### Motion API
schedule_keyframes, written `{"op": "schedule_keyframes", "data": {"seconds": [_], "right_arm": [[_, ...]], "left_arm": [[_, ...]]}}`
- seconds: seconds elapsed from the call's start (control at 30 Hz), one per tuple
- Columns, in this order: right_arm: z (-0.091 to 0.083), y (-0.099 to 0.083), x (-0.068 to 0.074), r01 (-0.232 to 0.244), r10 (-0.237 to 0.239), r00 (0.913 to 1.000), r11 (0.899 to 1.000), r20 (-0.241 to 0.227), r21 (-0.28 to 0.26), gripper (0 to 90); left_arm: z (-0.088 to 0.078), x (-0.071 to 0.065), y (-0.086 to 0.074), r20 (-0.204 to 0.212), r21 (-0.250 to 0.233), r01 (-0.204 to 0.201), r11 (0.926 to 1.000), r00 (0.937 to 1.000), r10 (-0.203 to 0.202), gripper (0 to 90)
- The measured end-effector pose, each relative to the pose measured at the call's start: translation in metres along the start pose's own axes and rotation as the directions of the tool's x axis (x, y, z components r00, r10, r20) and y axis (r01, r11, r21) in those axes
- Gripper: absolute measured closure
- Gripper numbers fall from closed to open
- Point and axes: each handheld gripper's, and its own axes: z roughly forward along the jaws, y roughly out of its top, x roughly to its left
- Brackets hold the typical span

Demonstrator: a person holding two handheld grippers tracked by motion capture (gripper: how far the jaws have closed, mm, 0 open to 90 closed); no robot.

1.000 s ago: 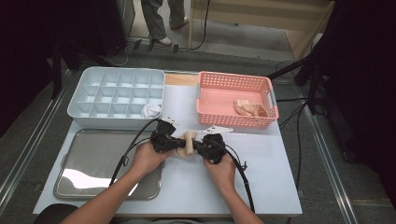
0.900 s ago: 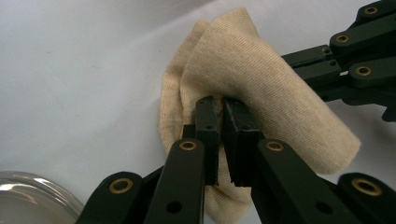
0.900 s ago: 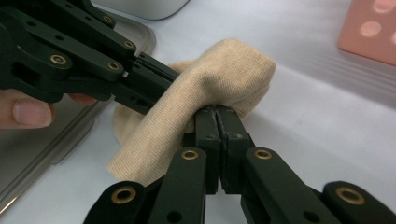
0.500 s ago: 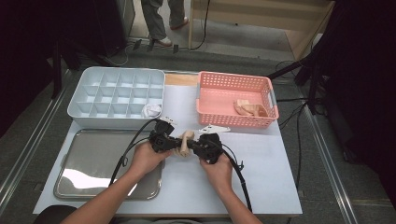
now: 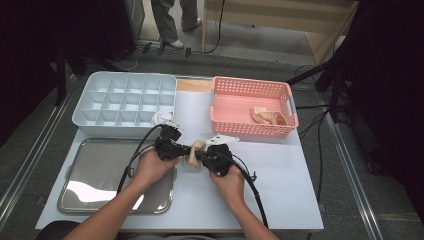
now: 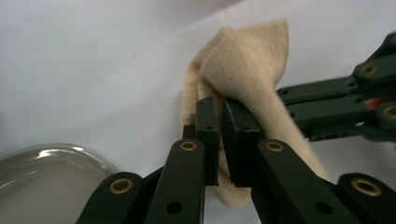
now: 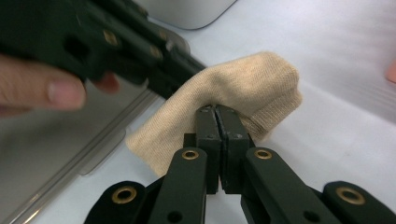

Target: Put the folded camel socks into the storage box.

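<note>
Both the left gripper (image 5: 186,151) and right gripper (image 5: 199,155) pinch the beige sock (image 5: 194,153) between them, its length seemingly running hand to hand.

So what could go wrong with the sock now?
1. Both grippers, left and right, pinch just a thin fold of the beige sock; pulling apart might make it slip out of one.
2. The sock is bunched up, so it may fold crookedly.
3. The steel tray sits close by the left gripper; a dropped sock might land partly on it.
</note>
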Motion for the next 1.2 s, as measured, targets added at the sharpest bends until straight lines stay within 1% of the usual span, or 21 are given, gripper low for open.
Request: {"op": "schedule_keyframes", "data": {"seconds": [0.03, 0.07, 0.1, 0.13, 0.17, 0.2, 0.27, 0.33, 0.4, 0.43, 0.5, 0.57, 0.63, 0.7, 0.8, 0.9, 1.0, 1.07, 1.13, 1.2], "right_arm": [[0.001, -0.001, 0.001, 0.005, -0.005, 1.0, 1.0, 0.002, 0.005, 89.4], [0.002, -0.001, 0.002, 0.01, -0.01, 0.9999, 1.0, 0.004, 0.009, 89.4], [0.003, -0.001, 0.001, 0.017, -0.017, 0.9999, 1.0, 0.003, 0.007, 89.2], [0.004, -0.001, 0.002, 0.011, -0.011, 0.9999, 1.0, 0.002, 0.009, 89.1], [0.005, -0.002, 0.002, 0.004, -0.004, 1.0, 1.0, -0.003, 0.009, 88.9], [0.005, -0.002, 0.002, 0.009, -0.009, 1.0, 1.0, 0.001, 0.008, 88.8], [0.007, -0.003, 0.004, 0.014, -0.014, 0.9999, 1.0, 0.004, 0.002, 88.8], [0.007, -0.003, 0.004, 0.02, -0.02, 0.9998, 1.0, 0.006, 0.002, 88.8], [0.006, -0.003, 0.004, 0.013, -0.013, 0.9999, 1.0, 0.006, 0.002, 88.7], [0.006, -0.003, 0.004, 0.012, -0.012, 0.9999, 1.0, 0.009, 0.002, 88.6], [0.006, -0.005, 0.005, 0.016, -0.016, 0.9998, 1.0, 0.012, -0.003, 88.3], [0.005, -0.005, 0.005, 0.011, -0.011, 0.9999, 1.0, 0.011, -0.001, 87.5], [0.003, -0.006, 0.005, 0.006, -0.006, 1.0, 1.0, 0.007, -0.001, 86.5], [0.0, -0.007, 0.007, 0.0, 0.0, 1.0, 1.0, 0.001, 0.003, 86.4], [-0.006, -0.011, 0.012, -0.002, 0.001, 0.9999, 1.0, -0.014, -0.012, 86.4], [-0.005, -0.015, 0.018, 0.014, -0.014, 0.9999, 1.0, -0.009, -0.01, 86.5], [-0.001, -0.017, 0.018, 0.023, -0.023, 0.9997, 1.0, -0.003, -0.007, 86.5], [0.0, -0.018, 0.017, 0.019, -0.019, 0.9998, 1.0, -0.006, -0.012, 86.6], [0.0, -0.019, 0.017, 0.03, -0.03, 0.9995, 0.999, -0.004, -0.017, 86.9], [0.001, -0.021, 0.016, 0.027, -0.027, 0.9996, 0.999, -0.008, -0.025, 87.1]], "left_arm": [[-0.003, 0.001, 0.001, 0.0, -0.006, -0.002, 1.0, 1.0, 0.002, 85.6], [-0.007, 0.002, 0.002, 0.004, -0.031, 0.009, 0.9995, 0.9999, -0.009, 85.3], [-0.011, 0.002, 0.002, 0.008, -0.045, 0.016, 0.9989, 0.9998, -0.016, 85.0], [-0.016, 0.002, 0.004, 0.013, -0.07, 0.026, 0.9972, 0.9996, -0.025, 84.7], [-0.018, 0.002, 0.004, 0.015, -0.084, 0.026, 0.9961, 0.9996, -0.025, 84.4], [-0.021, 0.0, 0.006, 0.017, -0.09, 0.015, 0.9958, 0.9998, -0.014, 84.1], [-0.022, -0.004, 0.006, 0.028, -0.102, 0.007, 0.9947, 0.9996, -0.004, 83.7], [-0.019, -0.006, 0.006, 0.029, -0.092, -0.001, 0.9957, 0.9996, 0.004, 83.3], [-0.015, -0.006, 0.005, 0.029, -0.081, -0.006, 0.9967, 0.9995, 0.008, 83.2], [-0.013, -0.006, 0.005, 0.03, -0.08, -0.007, 0.9968, 0.9995, 0.01, 83.2], [-0.009, -0.005, 0.006, 0.03, -0.082, 0.004, 0.9967, 0.9995, -0.001, 83.1], [-0.006, -0.003, 0.006, 0.019, -0.067, -0.007, 0.9977, 0.9998, 0.009, 83.2], [-0.004, -0.002, 0.005, 0.017, -0.059, -0.007, 0.9982, 0.9998, 0.008, 83.2], [-0.004, -0.002, 0.005, 0.014, -0.06, -0.008, 0.9982, 0.9999, 0.009, 83.2], [-0.003, -0.002, 0.005, 0.001, -0.057, -0.021, 0.9981, 0.9998, 0.021, 83.2], [-0.001, -0.002, 0.005, 0.005, -0.054, -0.019, 0.9983, 0.9998, 0.019, 83.1], [0.0, -0.002, 0.005, 0.0, -0.05, -0.026, 0.9984, 0.9997, 0.026, 83.0], [-0.001, -0.002, 0.005, 0.002, -0.049, -0.024, 0.9985, 0.9997, 0.024, 82.6], [-0.002, -0.002, 0.005, 0.003, -0.054, -0.023, 0.9983, 0.9997, 0.023, 81.3], [-0.005, -0.003, 0.005, 0.008, -0.061, -0.022, 0.9979, 0.9997, 0.023, 78.4]]}}
